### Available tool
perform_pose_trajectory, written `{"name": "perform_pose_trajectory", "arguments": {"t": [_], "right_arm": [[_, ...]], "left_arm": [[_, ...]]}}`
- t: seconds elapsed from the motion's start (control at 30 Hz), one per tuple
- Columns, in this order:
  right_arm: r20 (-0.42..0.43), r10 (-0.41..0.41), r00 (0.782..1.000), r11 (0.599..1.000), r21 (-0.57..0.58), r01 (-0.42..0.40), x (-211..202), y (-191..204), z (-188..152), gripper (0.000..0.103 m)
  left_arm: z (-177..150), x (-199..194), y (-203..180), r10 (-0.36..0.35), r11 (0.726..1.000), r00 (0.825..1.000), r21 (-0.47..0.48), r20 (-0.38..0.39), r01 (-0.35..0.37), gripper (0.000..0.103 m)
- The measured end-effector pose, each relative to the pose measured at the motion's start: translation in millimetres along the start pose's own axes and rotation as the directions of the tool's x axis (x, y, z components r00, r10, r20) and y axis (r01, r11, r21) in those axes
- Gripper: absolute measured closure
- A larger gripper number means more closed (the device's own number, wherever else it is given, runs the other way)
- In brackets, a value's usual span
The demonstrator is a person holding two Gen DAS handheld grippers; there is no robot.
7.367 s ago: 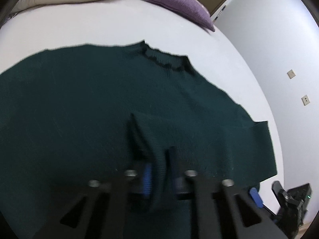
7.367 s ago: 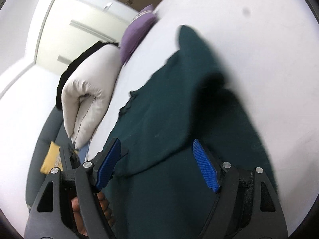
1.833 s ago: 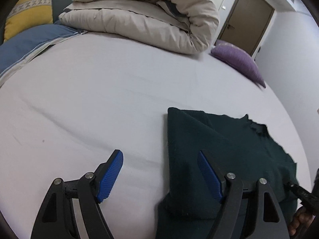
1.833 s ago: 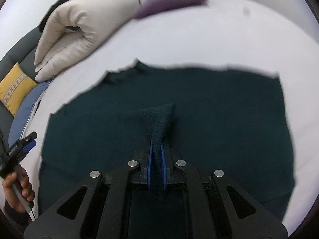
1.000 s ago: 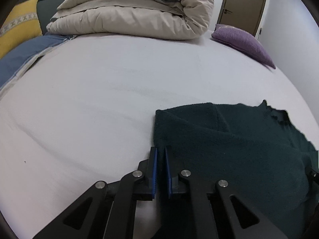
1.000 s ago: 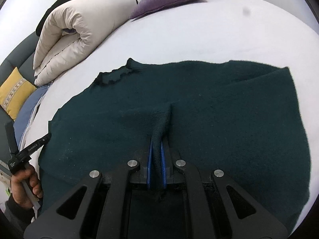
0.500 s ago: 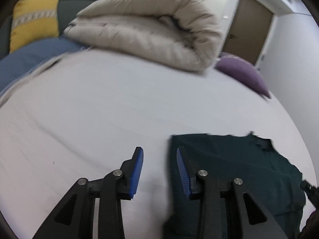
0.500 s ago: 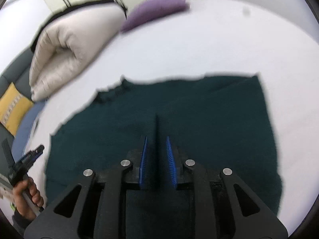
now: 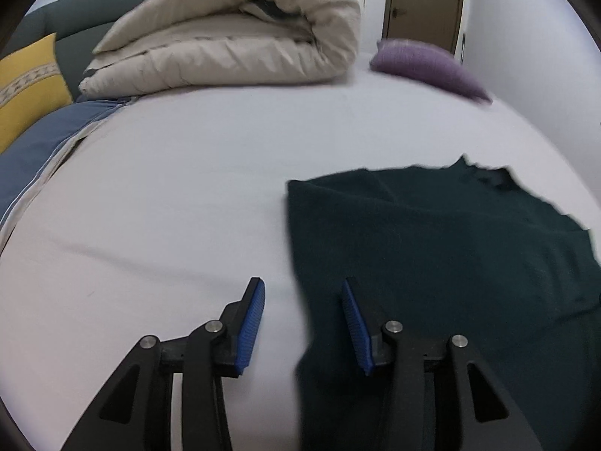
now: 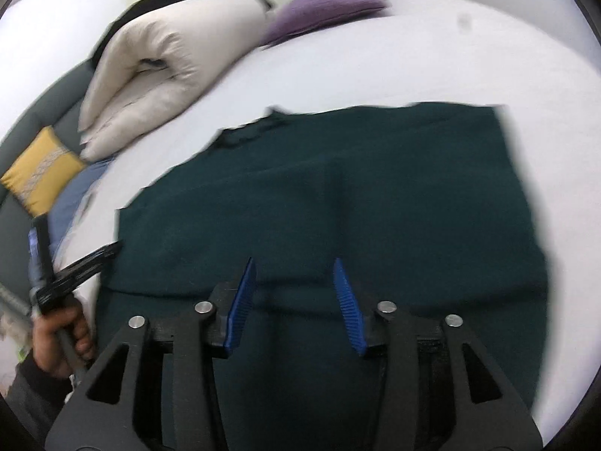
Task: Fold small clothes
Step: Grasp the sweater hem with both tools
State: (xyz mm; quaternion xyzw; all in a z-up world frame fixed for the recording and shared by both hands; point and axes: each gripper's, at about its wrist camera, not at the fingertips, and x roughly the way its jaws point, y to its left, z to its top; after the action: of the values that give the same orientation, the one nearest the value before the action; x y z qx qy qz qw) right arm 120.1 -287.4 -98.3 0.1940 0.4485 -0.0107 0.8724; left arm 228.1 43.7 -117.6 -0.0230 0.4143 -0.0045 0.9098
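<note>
Grippers both sat wide apart on my feeds, nothing pinched. Left gripper [image 9: 303,319] straddled the sweater's [image 9: 432,248] left edge; right gripper [image 10: 295,300] hung over its folded middle. Sweater lay flat on the white bed [image 9: 169,195], w/ the beige duvet [image 9: 233,41] & purple pillow [image 9: 428,65] beyond.

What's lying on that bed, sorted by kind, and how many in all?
Sweater: 1
Duvet: 1
Pillows: 2, purple and yellow
Total: 4
</note>
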Motion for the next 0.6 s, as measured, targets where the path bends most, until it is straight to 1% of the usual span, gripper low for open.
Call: {"name": "perform_pose_trajectory", "arguments": {"t": [0.03, 0.07, 0.1, 0.13, 0.17, 0.2, 0.23, 0.3, 0.33, 0.37, 0.47, 0.5, 0.53, 0.6], "right_arm": [[0.02, 0.013, 1.0, 1.0, 0.01, -0.013, -15.3, -4.1, -3.4, 0.056], [0.045, 0.027, 0.999, 0.999, 0.024, -0.028, -34.4, -9.1, -9.4, 0.052], [0.068, 0.023, 0.997, 0.999, 0.034, -0.026, -53.7, -13.7, -17.2, 0.044], [0.082, 0.019, 0.996, 0.999, 0.039, -0.023, -66.0, -17.4, -23.0, 0.041], [0.102, 0.022, 0.995, 0.999, 0.046, -0.027, -87.2, -21.9, -35.3, 0.041], [0.106, 0.025, 0.994, 0.998, 0.048, -0.031, -100.9, -25.6, -44.1, 0.041], [0.109, 0.031, 0.994, 0.998, 0.051, -0.037, -119.5, -36.4, -56.0, 0.04], [0.116, 0.025, 0.993, 0.997, 0.07, -0.034, -148.4, -46.8, -81.9, 0.039], [0.112, 0.019, 0.994, 0.996, 0.082, -0.028, -160.1, -52.6, -95.9, 0.039], [0.102, 0.013, 0.995, 0.994, 0.105, -0.024, -172.8, -59.5, -113.2, 0.039], [0.074, 0.016, 0.997, 0.988, 0.155, -0.027, -203.7, -89.8, -159.0, 0.039], [0.065, 0.012, 0.998, 0.986, 0.164, -0.023, -208.5, -96.3, -172.8, 0.039], [0.051, 0.013, 0.999, 0.983, 0.182, -0.022, -214.9, -104.1, -186.9, 0.039], [0.032, 0.021, 0.999, 0.974, 0.225, -0.028, -219.4, -119.7, -208.3, 0.039]], "left_arm": [[-5.4, -15.5, 6.4, 0.001, 1.0, 1.0, -0.015, 0.011, -0.001, 0.054], [-16.4, -34.8, 13.8, -0.027, 0.999, 0.999, -0.035, 0.023, 0.027, 0.048], [-25.9, -50.0, 17.5, -0.046, 0.998, 0.999, -0.04, 0.028, 0.047, 0.039], [-35.6, -64.5, 21.0, -0.058, 0.997, 0.998, -0.046, 0.032, 0.059, 0.036], [-49.4, -83.0, 26.3, -0.08, 0.995, 0.996, -0.059, 0.032, 0.082, 0.03], [-56.7, -91.7, 29.2, -0.103, 0.992, 0.994, -0.068, 0.027, 0.105, 0.025], [-71.1, -105.6, 33.5, -0.14, 0.987, 0.99, -0.083, 0.009, 0.14, 0.024], [-94.7, -123.8, 37.7, -0.178, 0.978, 0.984, -0.11, -0.017, 0.175, 0.024], [-112.7, -134.7, 39.8, -0.22, 0.968, 0.975, -0.129, -0.039, 0.213, 0.024], [-122.8, -139.1, 41.2, -0.247, 0.962, 0.967, -0.138, -0.06, 0.237, 0.024], [-157.7, -153.4, 46.6, -0.293, 0.946, 0.949, -0.177, -0.118, 0.271, 0.024], [-167.4, -154.3, 49.3, -0.317, 0.937, 0.937, -0.197, -0.146, 0.287, 0.026], [-177.1, -155.1, 51.4, -0.346, 0.927, 0.922, -0.218, -0.175, 0.307, 0.027], [-190.6, -158.4, 53.4, -0.366, 0.918, 0.908, -0.241, -0.203, 0.316, 0.029]]}}
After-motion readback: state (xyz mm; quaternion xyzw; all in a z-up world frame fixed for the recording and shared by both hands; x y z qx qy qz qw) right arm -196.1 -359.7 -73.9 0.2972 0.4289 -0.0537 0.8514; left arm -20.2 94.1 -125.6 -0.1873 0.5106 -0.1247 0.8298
